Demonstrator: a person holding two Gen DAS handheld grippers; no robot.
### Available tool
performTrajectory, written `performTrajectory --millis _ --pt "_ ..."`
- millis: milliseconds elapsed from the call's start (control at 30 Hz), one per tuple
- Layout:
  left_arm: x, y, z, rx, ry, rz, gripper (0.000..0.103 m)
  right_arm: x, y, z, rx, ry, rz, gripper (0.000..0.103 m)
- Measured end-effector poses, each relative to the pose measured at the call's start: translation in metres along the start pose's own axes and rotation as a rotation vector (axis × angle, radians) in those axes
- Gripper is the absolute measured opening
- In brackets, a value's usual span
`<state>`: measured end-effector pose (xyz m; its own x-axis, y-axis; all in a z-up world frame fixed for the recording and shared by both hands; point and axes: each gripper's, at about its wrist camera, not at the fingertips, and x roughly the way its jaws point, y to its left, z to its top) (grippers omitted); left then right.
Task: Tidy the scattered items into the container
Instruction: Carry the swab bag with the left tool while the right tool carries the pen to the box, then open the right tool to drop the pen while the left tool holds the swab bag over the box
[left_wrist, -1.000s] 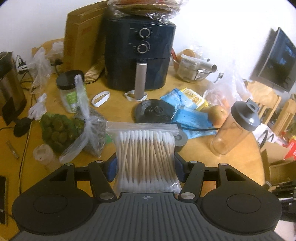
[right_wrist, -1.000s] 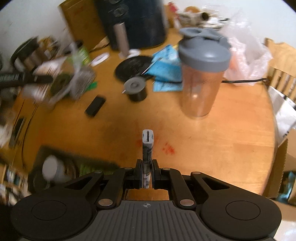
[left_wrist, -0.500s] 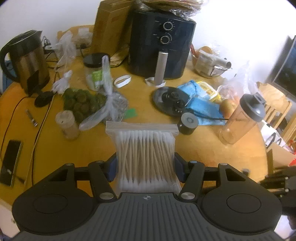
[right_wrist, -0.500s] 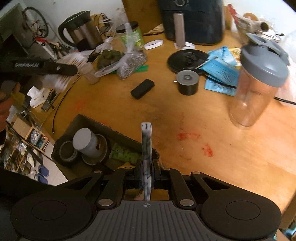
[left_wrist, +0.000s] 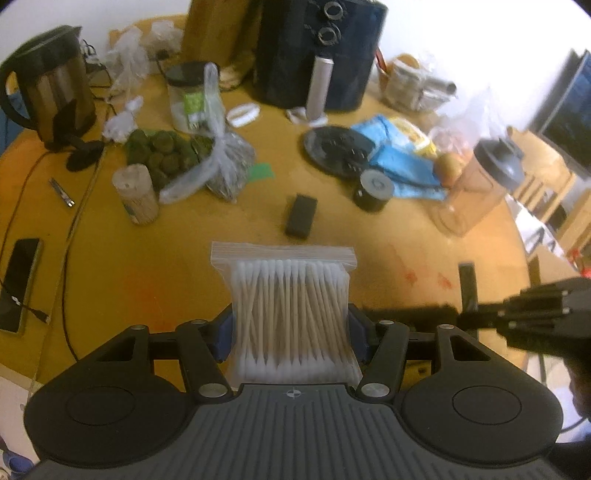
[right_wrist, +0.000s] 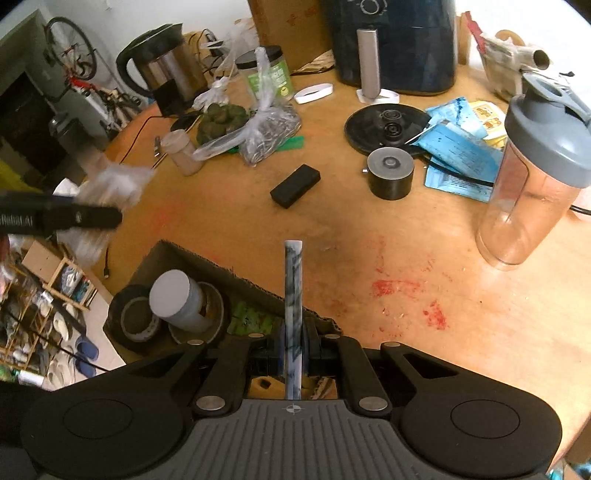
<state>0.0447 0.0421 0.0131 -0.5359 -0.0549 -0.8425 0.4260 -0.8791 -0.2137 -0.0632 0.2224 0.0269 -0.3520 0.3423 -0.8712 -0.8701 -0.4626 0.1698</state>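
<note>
table (right_wrist: 369, 236) wood, red-stained | on it: black block (right_wrist: 294, 185), shaker bottle (right_wrist: 532, 188), kettle (right_wrist: 162, 70), phone (left_wrist: 18, 284)

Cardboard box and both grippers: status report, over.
Left gripper shut on cotton swab bag. Right gripper shut on marbled stick, above cardboard box. Nothing blocking.

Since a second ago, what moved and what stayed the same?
Both pulled back from the clutter toward the table's near edge; the right hand-held gripper now hovers by the cardboard box. Unchanged: the left hand-held gripper grips the cotton swab bag, the right grips the marbled stick.
</note>
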Motion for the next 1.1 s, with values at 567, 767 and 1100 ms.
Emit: performTrajectory --millis 567,767,1100 --pt "0.008 0.002 -0.017 0.084 0.057 -0.100 0.058 0.011 0.023 -0.029 0.328 0.058 -0.091 0.011" --pt "0.006 0.003 -0.016 0.087 0.055 -0.104 0.059 0.011 0.023 -0.038 0.358 0.065 -0.148 0.013" --pt "0.009 -0.007 -0.013 0.115 0.061 -0.105 0.059 -0.007 0.020 -0.041 0.398 -0.022 -0.200 0.071"
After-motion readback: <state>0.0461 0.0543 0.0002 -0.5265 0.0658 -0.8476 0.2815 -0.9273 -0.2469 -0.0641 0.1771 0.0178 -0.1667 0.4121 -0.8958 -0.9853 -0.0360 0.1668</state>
